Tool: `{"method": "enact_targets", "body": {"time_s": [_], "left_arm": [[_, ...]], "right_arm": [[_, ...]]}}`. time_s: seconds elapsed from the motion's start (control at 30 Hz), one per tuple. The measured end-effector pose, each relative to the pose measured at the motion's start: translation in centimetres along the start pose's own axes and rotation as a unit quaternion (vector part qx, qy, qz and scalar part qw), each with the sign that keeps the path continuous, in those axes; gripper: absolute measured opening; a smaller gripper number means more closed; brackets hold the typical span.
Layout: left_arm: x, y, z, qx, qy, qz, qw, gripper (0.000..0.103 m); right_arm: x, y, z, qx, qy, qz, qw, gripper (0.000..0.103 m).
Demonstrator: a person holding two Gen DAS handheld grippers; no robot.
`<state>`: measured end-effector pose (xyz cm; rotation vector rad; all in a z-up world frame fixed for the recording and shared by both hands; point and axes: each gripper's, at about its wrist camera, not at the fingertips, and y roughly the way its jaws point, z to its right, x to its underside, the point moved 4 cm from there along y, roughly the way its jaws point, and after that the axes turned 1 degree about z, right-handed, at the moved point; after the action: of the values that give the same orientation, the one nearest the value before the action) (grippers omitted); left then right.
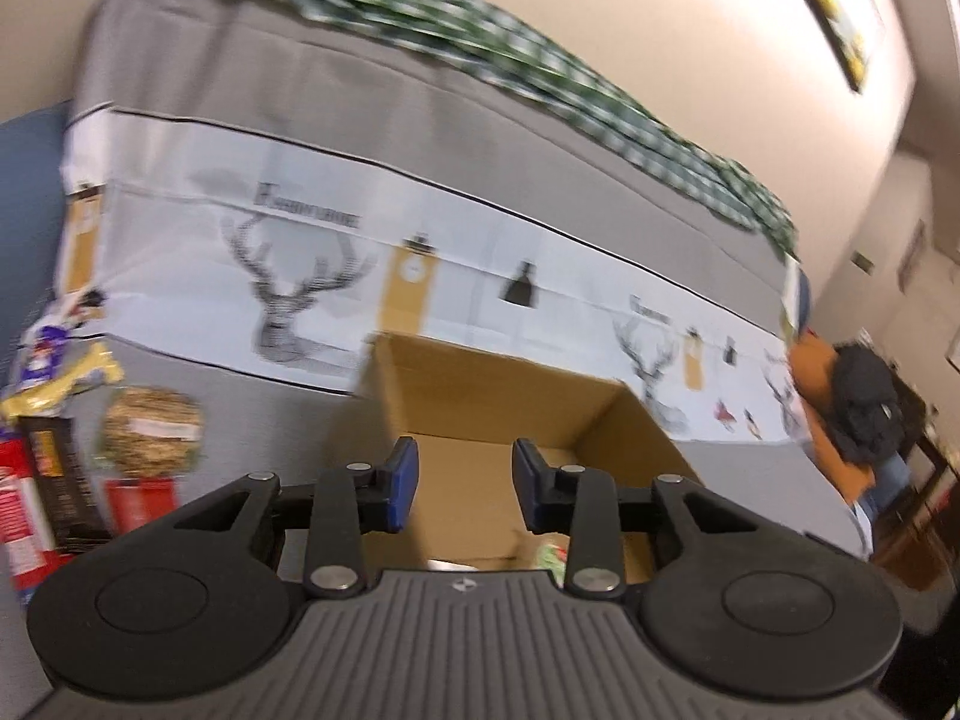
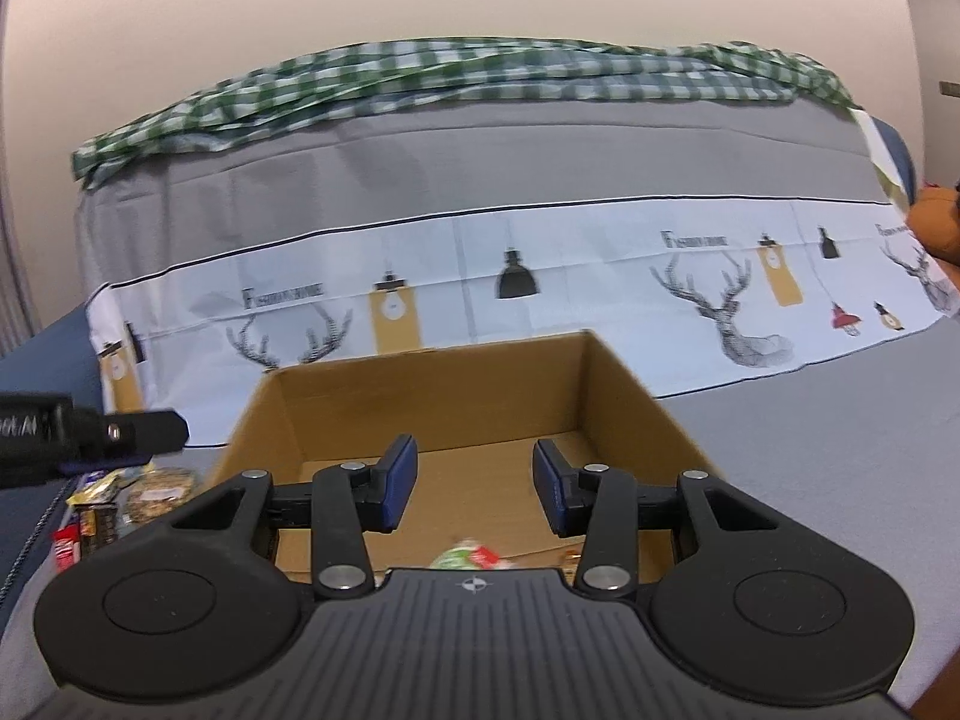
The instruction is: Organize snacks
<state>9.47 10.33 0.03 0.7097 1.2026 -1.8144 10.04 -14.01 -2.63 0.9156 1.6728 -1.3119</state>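
Note:
An open cardboard box (image 1: 480,384) stands on the grey cover; it also shows in the right wrist view (image 2: 432,396). A green and red snack packet (image 2: 471,557) lies on its floor, partly hidden by my right gripper's body; a bit of it shows in the left wrist view (image 1: 549,555). My left gripper (image 1: 463,489) is open and empty above the box's near side. My right gripper (image 2: 474,489) is open and empty over the box. Loose snacks lie left of the box: a round oat-coloured packet (image 1: 150,429), a dark bar (image 1: 60,480), red packs (image 1: 18,516) and a yellow-purple bag (image 1: 51,372).
A grey couch back with a white deer-print cloth (image 2: 540,282) and a green checked blanket (image 2: 480,75) rises behind the box. The left gripper's tip (image 2: 144,432) shows at the left of the right wrist view. An orange cushion and black item (image 1: 858,408) lie far right.

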Motion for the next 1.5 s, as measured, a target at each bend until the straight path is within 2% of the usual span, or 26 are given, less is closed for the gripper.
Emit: {"method": "enact_targets", "body": {"time_s": [0.1, 0.27, 0.37, 0.47, 0.6, 0.7, 0.83, 0.9, 0.97, 1.03, 1.1, 1.2, 1.3, 1.37, 1.4, 1.43, 1.5], "left_arm": [[-1.5, -1.1, -2.3, -0.048, 0.006, 0.011, 0.9988, 0.038], [-5.4, -0.9, -6.5, -0.072, -0.012, 0.002, 0.9973, 0.038], [-4.8, -0.6, -9.0, -0.089, -0.013, 0.004, 0.9959, 0.038], [-3.3, 0.5, -11.2, -0.104, -0.021, -0.053, 0.9929, 0.036], [-4.0, 0.5, -13.2, -0.109, -0.042, -0.053, 0.9918, 0.036], [-4.1, 0.6, -16.1, -0.143, -0.09, -0.074, 0.9829, 0.036], [-2.9, 0.7, -20.8, -0.176, -0.19, -0.124, 0.9578, 0.036], [-2.7, 0.6, -21.8, -0.179, -0.212, -0.132, 0.9517, 0.036], [-2.6, 0.5, -22.1, -0.173, -0.216, -0.132, 0.9518, 0.036], [-2.6, 0.6, -22.0, -0.172, -0.212, -0.136, 0.9523, 0.037], [-2.4, 0.9, -22.1, -0.175, -0.208, -0.143, 0.9517, 0.038], [-2.3, 1.4, -22.3, -0.175, -0.208, -0.149, 0.9507, 0.04], [-2.0, 2.1, -22.3, -0.178, -0.208, -0.156, 0.9491, 0.042], [-1.9, 2.4, -22.3, -0.179, -0.209, -0.161, 0.9478, 0.044], [-1.9, 2.5, -22.3, -0.18, -0.21, -0.161, 0.9474, 0.045], [-1.9, 2.5, -22.4, -0.179, -0.212, -0.161, 0.9472, 0.045], [-1.9, 2.5, -22.4, -0.178, -0.213, -0.161, 0.9472, 0.046]], "right_arm": [[0.2, -0.2, -1.9, -0.017, -0.007, -0.001, 1.0, 0.044], [0.1, -0.6, -5.2, -0.053, -0.006, 0.0, 0.999, 0.044], [0.2, -0.9, -7.3, -0.073, -0.011, 0.0, 0.997, 0.044], [0.6, -1.2, -9.3, -0.094, -0.017, -0.001, 0.995, 0.044], [1.3, -1.5, -12.0, -0.133, -0.027, -0.004, 0.991, 0.035], [1.6, -1.2, -14.2, -0.163, -0.03, -0.026, 0.986, 0.035], [2.0, 0.3, -17.8, -0.201, -0.035, -0.076, 0.976, 0.035], [2.5, 1.9, -20.1, -0.2, -0.055, -0.093, 0.974, 0.035], [3.4, 4.4, -22.2, -0.195, -0.056, -0.116, 0.972, 0.039], [4.8, 7.5, -23.7, -0.171, -0.051, -0.147, 0.973, 0.057], [6.2, 10.2, -24.9, -0.154, -0.054, -0.175, 0.971, 0.063], [8.1, 13.5, -25.7, -0.134, -0.069, -0.21, 0.966, 0.064], [9.9, 15.5, -26.0, -0.138, -0.084, -0.243, 0.956, 0.064], [10.5, 15.6, -26.1, -0.143, -0.099, -0.241, 0.955, 0.064], [10.6, 15.5, -26.2, -0.146, -0.107, -0.238, 0.954, 0.053], [10.6, 15.4, -26.1, -0.148, -0.111, -0.236, 0.954, 0.047], [10.5, 14.9, -25.9, -0.148, -0.118, -0.231, 0.954, 0.045]]}}
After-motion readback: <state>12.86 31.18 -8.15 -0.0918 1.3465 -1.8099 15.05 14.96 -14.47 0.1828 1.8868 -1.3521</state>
